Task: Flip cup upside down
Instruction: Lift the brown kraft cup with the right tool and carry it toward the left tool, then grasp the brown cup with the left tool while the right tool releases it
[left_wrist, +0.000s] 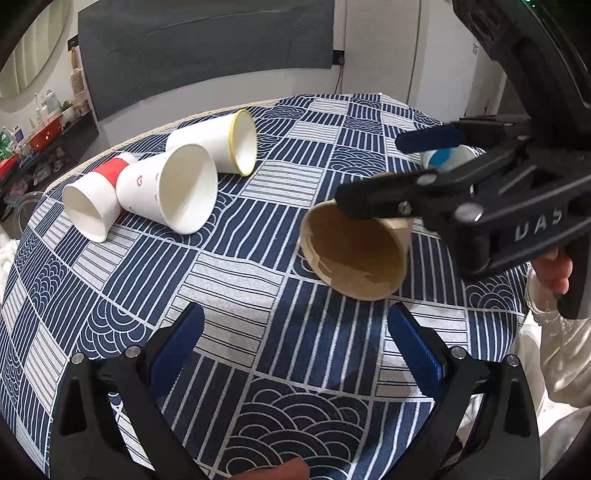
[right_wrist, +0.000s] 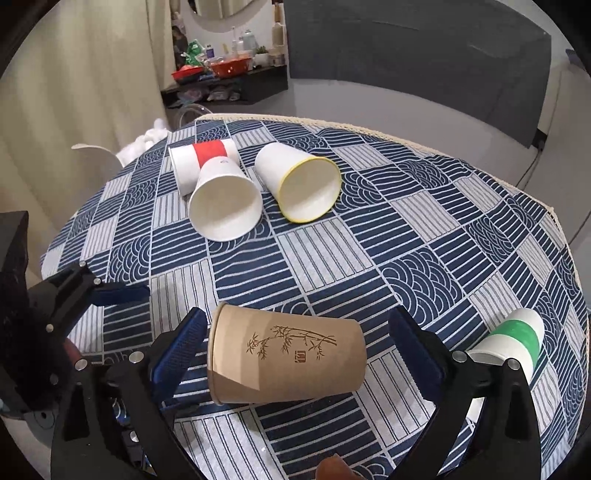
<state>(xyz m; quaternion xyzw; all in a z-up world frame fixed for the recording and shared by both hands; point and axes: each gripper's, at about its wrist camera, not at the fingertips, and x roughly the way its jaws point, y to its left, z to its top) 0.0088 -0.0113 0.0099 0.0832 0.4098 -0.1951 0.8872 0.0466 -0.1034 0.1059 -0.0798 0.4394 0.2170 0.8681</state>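
My right claw (right_wrist: 295, 354) is spread wide around the brown paper cup (right_wrist: 286, 356), which lies on its side low in the centre of the right wrist view, mouth toward the left of the frame, base toward the right, a bamboo sketch on its upper flank. One blue pad (right_wrist: 177, 347) stands just beside the rim and the other (right_wrist: 415, 350) is a little clear of the base; neither seems to be pressing, so I hold nothing yet. In the left wrist view the same cup (left_wrist: 354, 251) sits right of centre with its open mouth facing the lens, and the right claw (left_wrist: 369, 170) comes in over it from the right edge. My left claw (left_wrist: 291, 347) is also fully open and empty at the bottom of that frame, hovering above the blue patterned tablecloth (left_wrist: 258, 258) on the table. As I judge it, closing end to end would pinch rim against base: thin paper could buckle, or the cup could squirt out sideways and roll. It could travel toward the green-banded cup (right_wrist: 513, 339) at lower right. The three white cups (right_wrist: 225, 199) lying in the upper left are well apart and unlikely to be disturbed. Tipping it too quickly could also leave it toppled again.
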